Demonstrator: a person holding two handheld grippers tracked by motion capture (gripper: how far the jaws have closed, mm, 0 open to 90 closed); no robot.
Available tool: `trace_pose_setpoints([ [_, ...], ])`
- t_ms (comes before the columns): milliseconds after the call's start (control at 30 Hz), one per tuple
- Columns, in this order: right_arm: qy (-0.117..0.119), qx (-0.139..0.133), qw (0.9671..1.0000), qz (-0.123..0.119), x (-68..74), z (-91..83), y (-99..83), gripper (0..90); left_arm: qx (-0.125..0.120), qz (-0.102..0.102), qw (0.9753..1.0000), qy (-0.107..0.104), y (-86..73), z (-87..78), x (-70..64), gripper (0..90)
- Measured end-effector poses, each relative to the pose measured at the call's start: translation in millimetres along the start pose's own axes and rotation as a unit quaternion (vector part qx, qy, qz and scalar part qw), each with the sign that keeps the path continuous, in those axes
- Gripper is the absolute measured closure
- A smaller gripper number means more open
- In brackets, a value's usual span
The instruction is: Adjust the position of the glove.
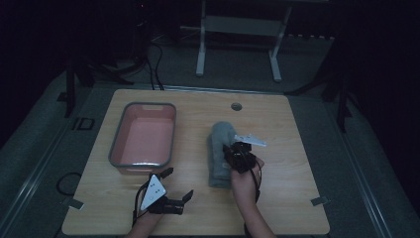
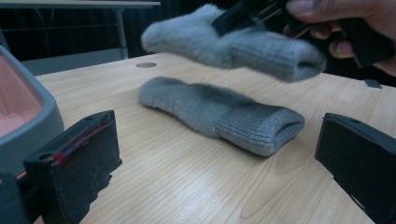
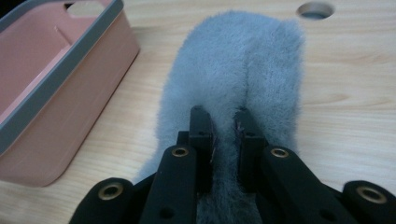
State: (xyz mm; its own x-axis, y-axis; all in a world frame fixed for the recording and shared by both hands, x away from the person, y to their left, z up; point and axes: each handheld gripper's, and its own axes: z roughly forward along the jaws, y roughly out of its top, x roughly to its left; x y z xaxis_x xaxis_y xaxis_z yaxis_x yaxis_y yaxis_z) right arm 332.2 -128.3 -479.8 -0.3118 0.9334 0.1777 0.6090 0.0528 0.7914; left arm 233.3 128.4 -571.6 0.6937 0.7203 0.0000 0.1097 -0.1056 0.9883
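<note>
Grey sock (image 2: pixel 243 44) pinched in my right tongs (image 3: pixel 223 126), lifted off counter (image 1: pixel 277 198). 2nd sock (image 2: pixel 219 114) lies flat below. Left tongs (image 1: pixel 179 184) wide open nr pink tub (image 1: pixel 143 136).

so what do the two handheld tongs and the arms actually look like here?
Both tongs are black with two blocky flat jaws. The left tongs carry a grey three-cornered plate with small dark dots, and one jaw pad shows red scuff marks. The right tongs have brass-coloured screw holes on the jaw arms and a grey plate on top. Forearms are bare, no sleeves visible.
</note>
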Motion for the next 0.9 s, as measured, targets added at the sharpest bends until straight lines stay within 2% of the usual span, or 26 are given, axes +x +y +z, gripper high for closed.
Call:
trace_pose_setpoints([
  [167,0.002,0.013,0.9999,0.000,8.5,13.7,-6.7,81.0,0.000,0.000,1.0000,-0.001,0.0,-0.1,-0.2,0.2],
  [367,-0.005,0.034,0.9994,0.003,5.3,25.0,-18.3,80.8,0.000,-0.002,1.0000,-0.003,0.0,0.0,-0.1,0.2],
  [433,-0.008,0.043,0.9991,-0.002,3.9,29.1,-22.0,80.4,0.000,-0.002,1.0000,-0.002,0.0,0.1,-0.2,0.2],
  [533,-0.003,0.055,0.9985,0.000,2.0,35.3,-27.7,78.5,0.000,-0.003,1.0000,-0.003,0.0,0.1,-0.1,0.3],
  [733,0.004,0.052,0.9986,0.011,-1.7,37.6,-30.3,74.9,0.001,-0.004,1.0000,-0.002,0.0,0.1,0.3,0.3],
  [800,0.012,0.051,0.9985,0.018,-2.8,36.6,-30.1,69.4,0.001,-0.005,1.0000,-0.002,0.0,0.0,0.6,0.3],
  [900,0.029,0.044,0.9986,0.002,-3.1,31.1,-26.6,54.0,0.000,-0.004,1.0000,-0.003,-0.1,-0.2,0.7,0.2],
])
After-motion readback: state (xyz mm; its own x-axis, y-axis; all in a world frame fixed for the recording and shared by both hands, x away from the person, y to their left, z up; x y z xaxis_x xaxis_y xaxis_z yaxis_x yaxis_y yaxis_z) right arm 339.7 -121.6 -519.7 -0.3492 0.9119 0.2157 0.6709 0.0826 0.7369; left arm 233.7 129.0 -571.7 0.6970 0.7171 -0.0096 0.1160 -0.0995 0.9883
